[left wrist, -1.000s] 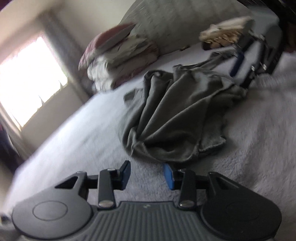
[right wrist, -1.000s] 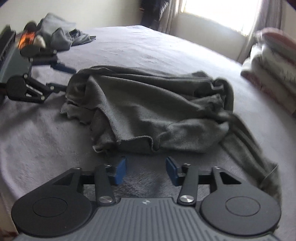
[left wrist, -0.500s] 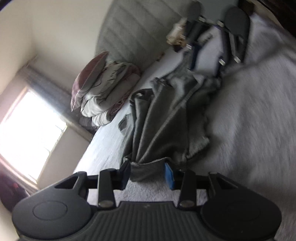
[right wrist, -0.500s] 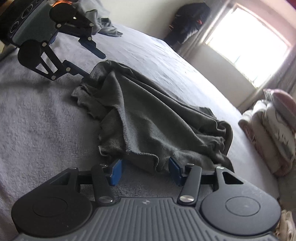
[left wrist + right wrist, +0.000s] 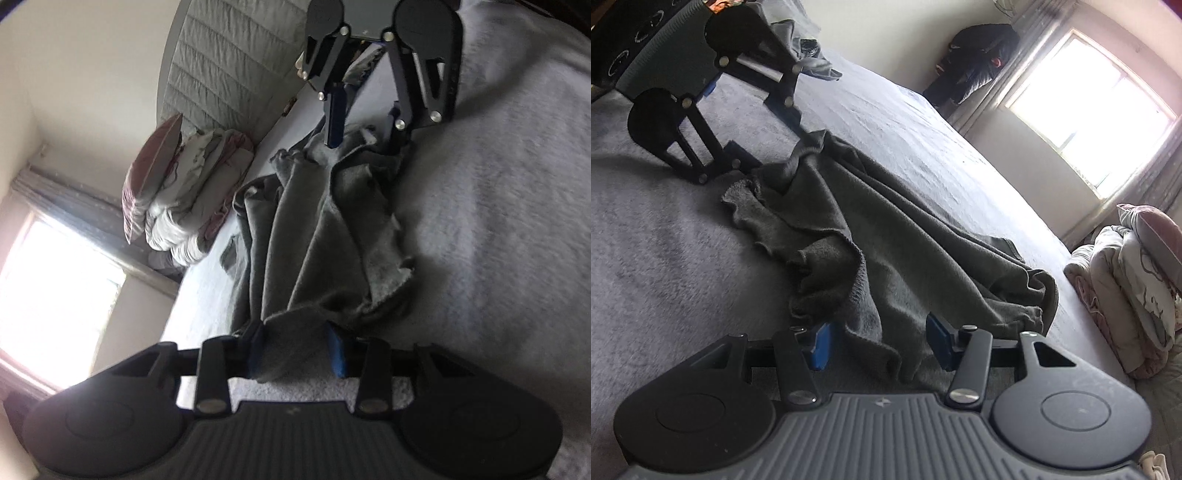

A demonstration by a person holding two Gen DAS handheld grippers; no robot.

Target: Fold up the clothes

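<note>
**A:** In the left wrist view, what do we hold?

**B:** Our left tongs [image 5: 295, 349] have a hem of the grey garment [image 5: 314, 236] between the two blue pads. The jaws have just been closing on it. The cloth fills the gap, but we cannot tell for sure if the pads already press on it, because this part is dark and a little blurred.

**A:** And where does the garment lie?

**B:** It lies crumpled on the bed [image 5: 498, 221], on the pale grey cover, and it stretches from our left tongs away to the right tongs [image 5: 365, 125] at the top of the picture. The far end of the cloth is there between those fingers. To the left we see a pile of folded bedding [image 5: 188, 192] near the padded headboard [image 5: 229, 62], and a bright window [image 5: 55, 291].

**A:** Now the right wrist view?

**B:** Our right tongs [image 5: 881, 345] stand apart, fairly wide. A fold of the garment [image 5: 886, 236] lies in the gap between the pads, and neither pad seems to squeeze it. The garment runs up to the left tongs [image 5: 772, 146] at the upper left, where a bunched corner sits between the fingers. The pile of bedding [image 5: 1134, 288] is at the right edge, the window [image 5: 1097, 110] is above it, and some dark clothes [image 5: 975, 55] are in the far corner of the room.
</note>
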